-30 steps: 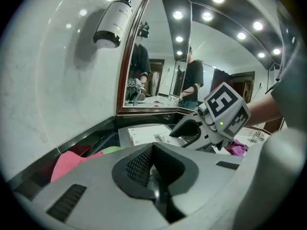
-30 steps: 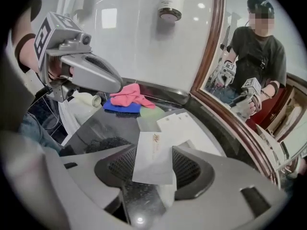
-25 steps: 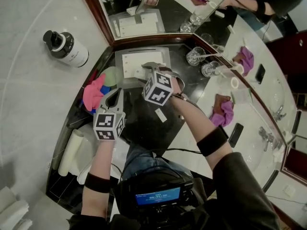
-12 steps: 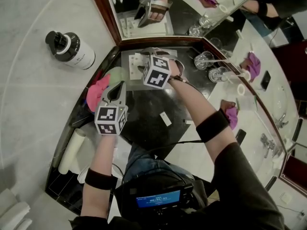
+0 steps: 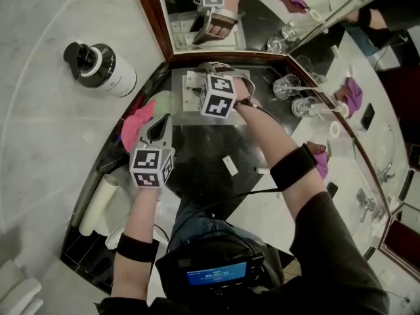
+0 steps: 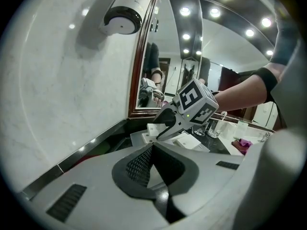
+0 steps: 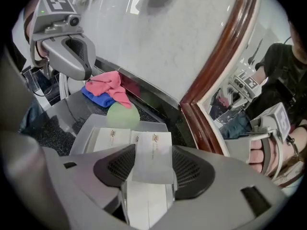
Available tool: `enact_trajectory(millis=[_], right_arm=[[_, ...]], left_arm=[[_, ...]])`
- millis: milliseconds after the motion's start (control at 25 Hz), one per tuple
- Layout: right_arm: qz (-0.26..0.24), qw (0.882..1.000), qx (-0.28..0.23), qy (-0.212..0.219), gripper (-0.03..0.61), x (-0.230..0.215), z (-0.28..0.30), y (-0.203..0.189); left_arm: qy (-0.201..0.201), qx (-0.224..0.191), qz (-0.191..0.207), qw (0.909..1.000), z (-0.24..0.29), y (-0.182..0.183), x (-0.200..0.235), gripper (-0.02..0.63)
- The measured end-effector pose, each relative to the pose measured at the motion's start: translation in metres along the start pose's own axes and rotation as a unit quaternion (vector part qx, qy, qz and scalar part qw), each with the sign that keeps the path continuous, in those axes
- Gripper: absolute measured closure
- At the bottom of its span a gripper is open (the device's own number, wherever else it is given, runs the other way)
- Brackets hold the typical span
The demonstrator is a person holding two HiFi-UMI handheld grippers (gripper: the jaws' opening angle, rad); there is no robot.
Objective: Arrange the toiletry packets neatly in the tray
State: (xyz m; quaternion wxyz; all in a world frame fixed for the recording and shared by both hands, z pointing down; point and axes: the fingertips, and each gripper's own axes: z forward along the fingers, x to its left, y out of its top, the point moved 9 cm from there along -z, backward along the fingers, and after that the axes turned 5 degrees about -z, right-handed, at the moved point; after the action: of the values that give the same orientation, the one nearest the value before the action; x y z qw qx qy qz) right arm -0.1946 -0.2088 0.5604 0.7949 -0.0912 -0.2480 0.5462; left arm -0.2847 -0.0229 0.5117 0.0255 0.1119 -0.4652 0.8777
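My right tool (image 7: 152, 169) hangs over the grey tray (image 7: 85, 124), which sits on the dark desk (image 5: 197, 153) in the corner below the wood-framed mirror (image 5: 210, 12); one white packet (image 7: 153, 155) stands between its pads, which lie against the packet's two long edges, and the jaws have just been opening a little, so I read the hold as light; the packet sits lifted above the other white packets (image 7: 112, 139) that lie flat side by side in the tray; just beyond the tray's far rim I see a pale green round thing (image 7: 123, 115), and past it a pink cloth (image 7: 108, 86) heaped on a blue cloth (image 7: 96, 98); my left tool (image 6: 152, 147) is fully closed with nothing between its jaws, held over the desk beside the pink cloth and pointing towards the tray; a small white packet (image 5: 230, 165) lies apart on the bare desk, nearer me; two clear glasses (image 5: 289, 85) stand to the tray's right; a dark and white bottle (image 5: 100, 65) sits against the marble wall
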Motion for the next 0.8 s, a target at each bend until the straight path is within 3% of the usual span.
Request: enact_trajectory(millis=[800], right_arm=[[-0.002,1.0,-0.007,-0.024,0.296,0.009,-0.012,0.002]], left_arm=[[0.002,-0.004,-0.003,1.0,-0.005,-0.003,-0.002,0.614]])
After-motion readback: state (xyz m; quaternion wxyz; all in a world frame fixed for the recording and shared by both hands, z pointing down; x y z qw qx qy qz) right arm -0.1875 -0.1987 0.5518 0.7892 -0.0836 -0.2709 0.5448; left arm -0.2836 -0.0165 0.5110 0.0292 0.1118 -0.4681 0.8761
